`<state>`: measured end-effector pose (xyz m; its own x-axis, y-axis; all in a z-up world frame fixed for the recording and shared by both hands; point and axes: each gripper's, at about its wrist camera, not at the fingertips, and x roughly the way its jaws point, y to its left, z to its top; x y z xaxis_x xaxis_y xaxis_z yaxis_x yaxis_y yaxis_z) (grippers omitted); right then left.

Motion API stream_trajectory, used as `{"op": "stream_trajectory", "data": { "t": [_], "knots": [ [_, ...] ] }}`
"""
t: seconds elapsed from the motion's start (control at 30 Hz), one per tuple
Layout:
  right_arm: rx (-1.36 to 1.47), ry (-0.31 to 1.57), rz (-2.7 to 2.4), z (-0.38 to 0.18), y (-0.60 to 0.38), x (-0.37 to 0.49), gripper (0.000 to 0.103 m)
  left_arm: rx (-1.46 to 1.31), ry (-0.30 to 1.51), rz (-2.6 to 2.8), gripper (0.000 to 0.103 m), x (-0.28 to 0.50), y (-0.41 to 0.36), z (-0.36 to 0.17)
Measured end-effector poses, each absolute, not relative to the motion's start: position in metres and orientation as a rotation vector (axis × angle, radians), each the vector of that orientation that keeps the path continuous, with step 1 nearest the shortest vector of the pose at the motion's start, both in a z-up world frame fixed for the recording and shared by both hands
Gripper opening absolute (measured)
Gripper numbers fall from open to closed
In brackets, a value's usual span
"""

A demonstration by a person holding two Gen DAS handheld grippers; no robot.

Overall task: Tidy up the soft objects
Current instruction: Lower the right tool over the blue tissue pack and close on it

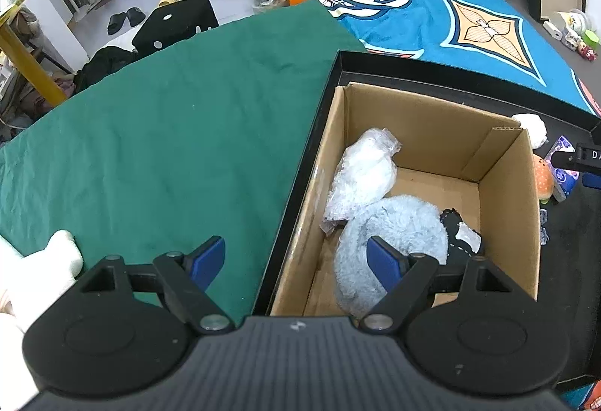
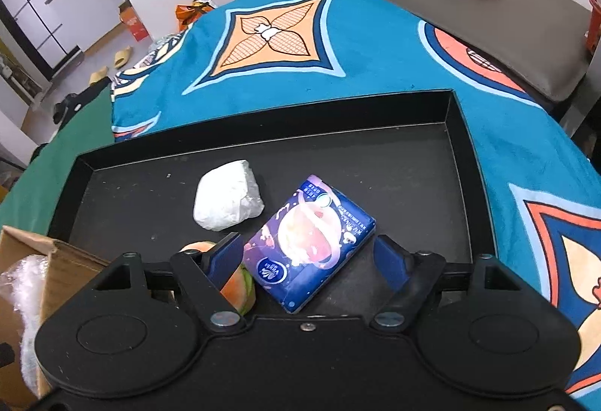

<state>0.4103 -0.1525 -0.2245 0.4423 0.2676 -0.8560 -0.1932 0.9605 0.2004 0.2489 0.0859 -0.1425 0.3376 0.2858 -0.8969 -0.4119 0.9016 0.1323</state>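
Observation:
A cardboard box (image 1: pixel 432 133) stands in a black tray (image 1: pixel 330 88). It holds a bubble-wrap bundle (image 1: pixel 364 178), a light blue plush (image 1: pixel 394 223) and a small black soft item (image 1: pixel 456 223). My left gripper (image 1: pixel 296 253) hangs open above the box's left wall, one finger over the green cloth and one over the plush, holding nothing. In the right wrist view my right gripper (image 2: pixel 308 244) is open, low over the tray (image 2: pixel 263 125). A purple tissue pack (image 2: pixel 311 238) lies flat between its fingers. A burger toy (image 2: pixel 240 283) sits by the left finger, and a white wad (image 2: pixel 227 199) lies beyond.
A green cloth (image 1: pixel 150 148) and a blue patterned blanket (image 2: pixel 375 35) cover the surface. A white soft object (image 1: pixel 56 253) lies at the lower left on the green cloth. A dark desk (image 2: pixel 526 17) at the far right carries small toys and a cup.

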Motion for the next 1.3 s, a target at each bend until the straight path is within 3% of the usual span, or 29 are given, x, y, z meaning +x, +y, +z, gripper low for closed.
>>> {"op": "stream_trajectory", "data": {
  "t": [0.7,0.87,1.0,1.3],
  "knots": [
    [0.006,1.060,0.287,-0.230,-0.147,0.415,0.081,-0.111,1.177,0.469,0.081,0.238,0.085,-0.153],
    [0.006,1.075,0.299,-0.229,-0.154,0.407,0.075,-0.090,1.173,0.471,0.081,0.231,0.078,-0.148],
    [0.058,1.092,0.344,-0.226,-0.165,0.400,0.050,-0.097,1.163,0.487,0.081,0.226,0.077,-0.144],
    [0.137,1.134,0.358,-0.224,-0.193,0.396,0.046,-0.079,1.145,0.484,0.081,0.223,0.065,-0.134]
  ]
}}
